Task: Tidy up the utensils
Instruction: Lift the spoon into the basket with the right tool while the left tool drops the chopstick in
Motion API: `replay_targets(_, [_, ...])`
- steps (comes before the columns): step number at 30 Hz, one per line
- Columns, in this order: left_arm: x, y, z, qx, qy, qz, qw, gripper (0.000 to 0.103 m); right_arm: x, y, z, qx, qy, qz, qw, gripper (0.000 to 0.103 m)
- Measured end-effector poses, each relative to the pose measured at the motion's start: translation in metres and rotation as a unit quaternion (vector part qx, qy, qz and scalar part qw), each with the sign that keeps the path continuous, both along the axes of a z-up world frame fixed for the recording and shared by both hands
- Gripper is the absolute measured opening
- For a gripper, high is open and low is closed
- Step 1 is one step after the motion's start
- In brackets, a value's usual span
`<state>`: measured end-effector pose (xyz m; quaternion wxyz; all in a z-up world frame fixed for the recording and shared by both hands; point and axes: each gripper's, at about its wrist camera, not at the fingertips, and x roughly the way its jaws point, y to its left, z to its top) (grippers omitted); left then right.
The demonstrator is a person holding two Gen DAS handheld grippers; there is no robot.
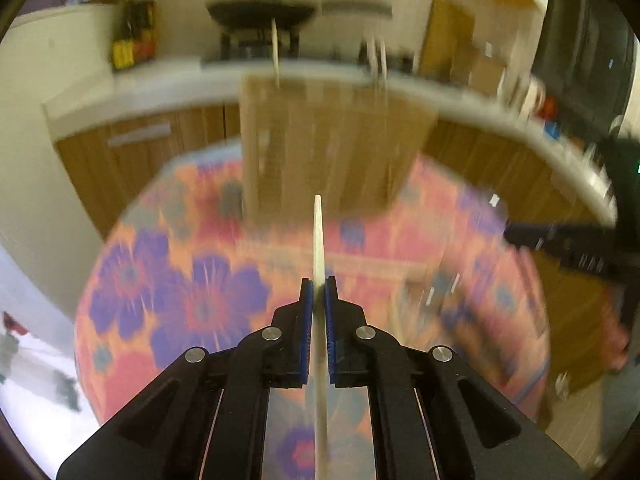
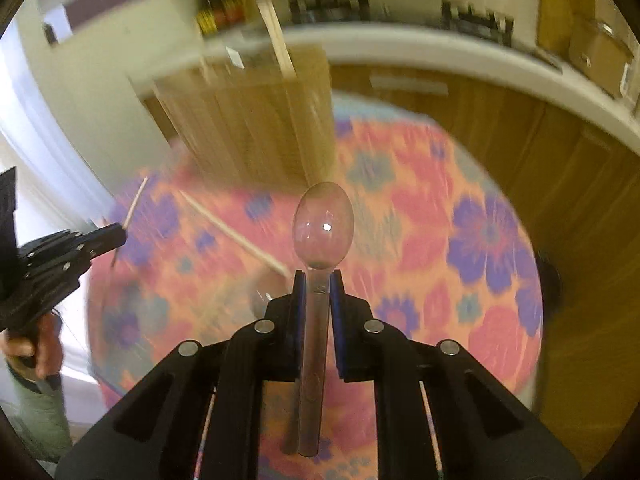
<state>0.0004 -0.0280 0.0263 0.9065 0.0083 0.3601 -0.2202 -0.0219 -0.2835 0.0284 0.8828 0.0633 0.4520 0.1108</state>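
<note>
Tabletop: round tabletop under a pink-and-purple floral cloth [image 1: 168, 280].
Holder: tall slatted wooden utensil box [image 1: 324, 140], a few sticks already standing in it.
Right claw [image 2: 317, 280]: clamped on a clear plastic spoon [image 2: 323, 224], above the cloth.
Left claw [image 1: 319, 288]: clamped on a pale wooden chopstick [image 1: 318, 232].
Left to do: both to the box; another pale chopstick [image 2: 236, 232] lies loose.

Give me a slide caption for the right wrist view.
Right gripper clamps a clear plastic spoon above the floral tablecloth, facing the wooden utensil holder.
</note>
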Motion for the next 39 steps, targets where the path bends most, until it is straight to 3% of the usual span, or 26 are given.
replay_targets(2, [0.007,0.003,0.028,-0.046,-0.038,0.003,0.9982,0.004,0.006,0.001,0.021,0.021,-0.036,0.007,0.999,0.009])
replay_targets(5, [0.017,0.007,0.071,-0.116,-0.100,-0.008,0.9882,0.004,0.019,0.008,0.047,0.038,-0.078,0.009,0.996,0.009])
replay_targets(9, [0.036,-0.002,0.113,-0.141,-0.172,-0.010,0.9750,0.004,0.044,0.017,0.085,0.051,-0.142,0.010,0.988,0.009])
replay_targets(14, [0.065,-0.024,0.141,-0.157,-0.228,-0.002,0.9609,0.004,0.076,0.019,0.117,0.054,-0.207,-0.011,0.977,0.009])
replay_targets(18, [0.087,-0.034,0.146,-0.150,-0.246,0.018,0.9575,0.004,0.108,0.019,0.125,0.043,-0.242,-0.037,0.969,0.010])
replay_targets(22, [0.116,-0.026,0.142,-0.174,-0.238,0.037,0.9548,0.004,0.129,0.021,0.124,0.025,-0.275,-0.054,0.960,0.010])
replay_targets(28, [0.135,-0.032,0.117,-0.173,-0.242,0.064,0.9526,0.004,0.146,0.025,0.098,0.004,-0.302,-0.082,0.950,0.010])
replay_targets(35, [0.142,-0.048,0.087,-0.141,-0.246,0.089,0.9548,0.005,0.153,0.019,0.069,0.024,-0.286,-0.093,0.953,0.010])
replay_targets(39, [0.140,-0.043,0.075,-0.146,-0.223,0.081,0.9603,0.006,0.144,0.019,0.063,0.023,-0.275,-0.083,0.958,0.010])
